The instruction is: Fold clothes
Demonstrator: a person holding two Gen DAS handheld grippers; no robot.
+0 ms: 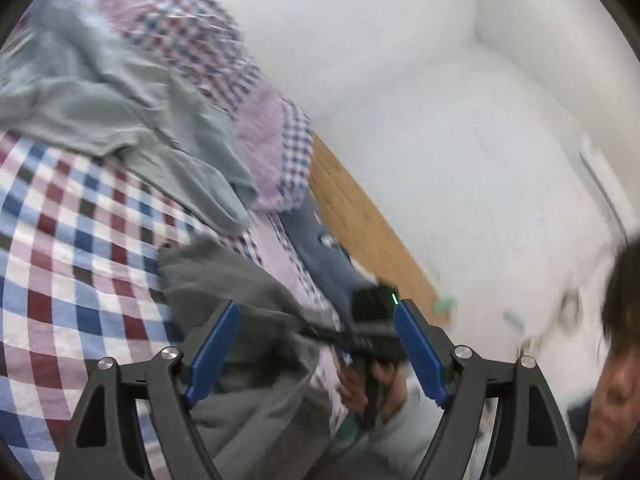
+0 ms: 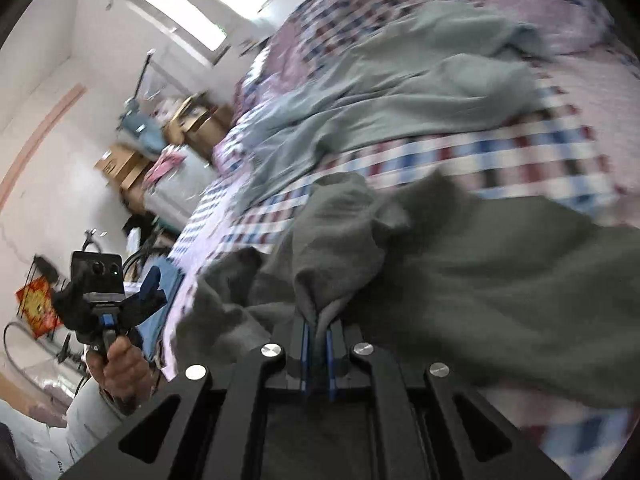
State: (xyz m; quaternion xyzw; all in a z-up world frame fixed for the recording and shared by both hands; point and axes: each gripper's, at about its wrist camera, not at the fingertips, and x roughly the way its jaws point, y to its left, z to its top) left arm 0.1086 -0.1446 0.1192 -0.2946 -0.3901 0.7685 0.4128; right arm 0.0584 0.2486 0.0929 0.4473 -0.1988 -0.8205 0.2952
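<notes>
1. The right gripper (image 2: 318,334) has its blue fingers (image 2: 305,344) drawn close together, pinching a bunched fold of the dark grey fleece garment (image 2: 500,280) between them; the cloth rises straight out of the narrow gap.
2. From that pinch the dark grey fleece garment spreads out to the right as a broad, fairly smooth sheet, and to the left as a rumpled mass with a thick rolled edge.
3. The left gripper (image 1: 316,344) has its blue fingers (image 1: 216,348) spread wide apart, and they grip nothing. In the left wrist view the dark grey fleece garment (image 1: 240,280) lies beyond and below the gap, not touching either finger as far as the blur lets one tell.
4. In the same view the right gripper (image 1: 374,320) shows past the spread fingers, held by a hand (image 1: 380,384), with the grey cloth running up to it.
5. The garment lies on the bed with a red, blue and white checked cover (image 1: 60,260), near its edge.
6. Farther back on the bed lies a pale blue-grey crumpled garment (image 2: 400,92), well apart from both grippers.
7. In the right wrist view the left gripper (image 2: 116,296) is off to the left beside the bed, in a hand (image 2: 120,368) with a white sleeve (image 2: 84,420).
8. Both views are motion-blurred, so fine detail of the cloth cannot be told.
</notes>
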